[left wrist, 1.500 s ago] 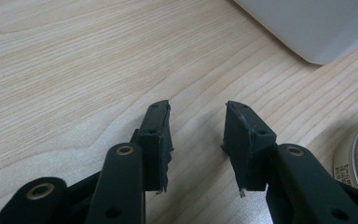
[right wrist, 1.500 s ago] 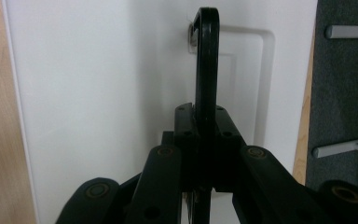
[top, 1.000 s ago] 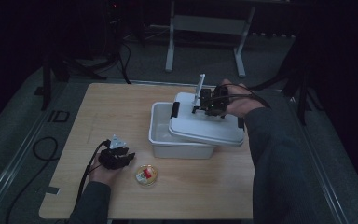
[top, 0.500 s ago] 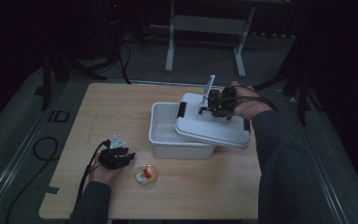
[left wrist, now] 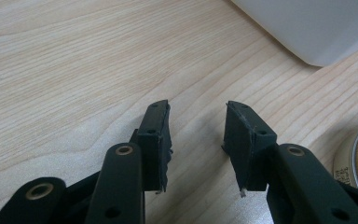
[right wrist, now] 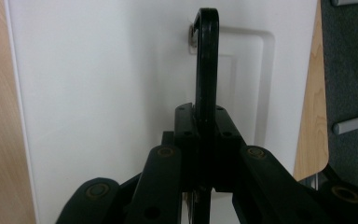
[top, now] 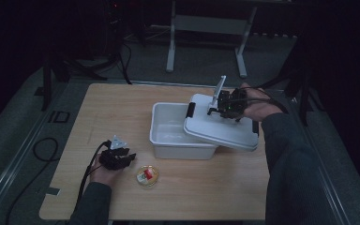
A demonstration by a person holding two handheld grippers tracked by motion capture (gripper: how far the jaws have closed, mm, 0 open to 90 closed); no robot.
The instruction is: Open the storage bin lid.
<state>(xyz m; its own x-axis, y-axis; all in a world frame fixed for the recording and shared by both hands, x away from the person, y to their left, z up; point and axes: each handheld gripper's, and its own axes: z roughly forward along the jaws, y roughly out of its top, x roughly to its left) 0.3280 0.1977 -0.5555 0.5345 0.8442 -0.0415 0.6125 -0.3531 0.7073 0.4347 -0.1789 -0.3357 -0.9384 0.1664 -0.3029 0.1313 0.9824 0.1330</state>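
The white lid hangs from its black handle, which my right gripper clamps tight; it lies tilted across the far-right rim of the white bin below me. The bin's uncovered part looks bare inside. My left gripper rests released on the wooden table, with a small round tin just beside it.

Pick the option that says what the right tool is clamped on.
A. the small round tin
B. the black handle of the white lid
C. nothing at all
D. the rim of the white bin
B: the right tool is shut on the black handle standing up from the white lid, which sits askew over the bin.
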